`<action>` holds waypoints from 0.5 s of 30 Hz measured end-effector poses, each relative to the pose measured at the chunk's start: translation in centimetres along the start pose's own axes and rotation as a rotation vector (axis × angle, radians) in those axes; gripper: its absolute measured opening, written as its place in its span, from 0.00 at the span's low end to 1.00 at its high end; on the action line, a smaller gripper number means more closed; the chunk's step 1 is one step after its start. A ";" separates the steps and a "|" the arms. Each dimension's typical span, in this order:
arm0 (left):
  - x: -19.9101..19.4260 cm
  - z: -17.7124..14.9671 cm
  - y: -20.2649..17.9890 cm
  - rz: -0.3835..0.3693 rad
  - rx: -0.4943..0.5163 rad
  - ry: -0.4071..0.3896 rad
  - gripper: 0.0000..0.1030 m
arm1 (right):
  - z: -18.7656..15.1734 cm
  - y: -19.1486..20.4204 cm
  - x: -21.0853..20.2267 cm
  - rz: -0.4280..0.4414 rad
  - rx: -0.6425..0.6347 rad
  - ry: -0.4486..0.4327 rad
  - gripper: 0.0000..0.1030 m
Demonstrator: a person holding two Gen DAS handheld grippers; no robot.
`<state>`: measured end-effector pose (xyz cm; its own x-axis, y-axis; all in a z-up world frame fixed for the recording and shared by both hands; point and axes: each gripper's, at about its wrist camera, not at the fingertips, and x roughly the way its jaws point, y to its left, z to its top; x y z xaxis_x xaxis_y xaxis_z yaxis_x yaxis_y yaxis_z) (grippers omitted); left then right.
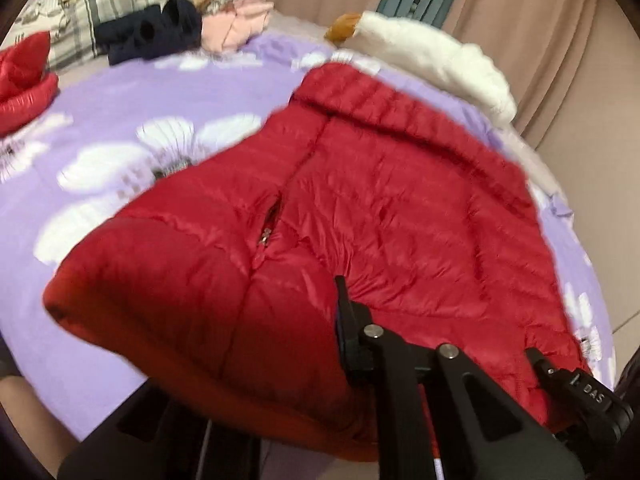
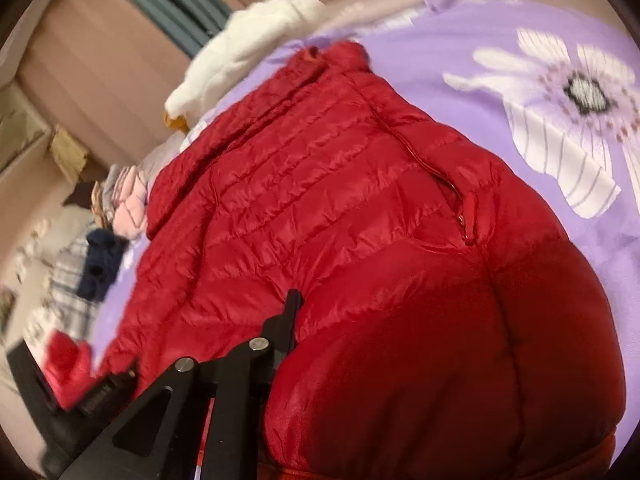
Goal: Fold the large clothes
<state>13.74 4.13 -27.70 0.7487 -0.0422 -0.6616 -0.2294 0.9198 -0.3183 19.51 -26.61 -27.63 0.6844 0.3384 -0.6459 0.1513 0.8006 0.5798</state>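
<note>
Red puffer jacket (image 1: 360, 200) lies spread on a purple floral bedsheet (image 1: 160, 92), zip up the middle, near hem bunched and lifted toward both cameras. Far left: second red garment (image 1: 24, 76), plaid fabric (image 1: 80, 24), navy item (image 1: 152, 36), pink clothes (image 1: 236, 24) in a pile. Far right: white plush toy (image 1: 440, 60) with an orange tip, at the sheet's edge, beige curtain (image 1: 540, 20) behind. Left gripper (image 1: 348, 320) jaws narrowed, pinching jacket hem. Right gripper (image 2: 288, 328) also nearly closed, clamped on jacket fabric at the near edge.
</note>
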 end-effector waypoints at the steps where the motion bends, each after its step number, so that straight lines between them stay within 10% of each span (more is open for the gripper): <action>1: -1.3 0.5 0.1 -0.006 0.004 -0.036 0.12 | 0.1 0.3 -0.8 0.005 -0.014 -0.019 0.11; 15: -16.1 4.1 -1.0 -0.196 0.089 -0.358 0.13 | 1.0 7.1 -17.1 0.208 -0.215 -0.380 0.10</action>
<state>4.54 5.46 -13.94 0.9455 -0.0962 -0.3111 -0.0179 0.9386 -0.3446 9.62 -27.19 -11.96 0.9025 0.3297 -0.2770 -0.1398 0.8328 0.5356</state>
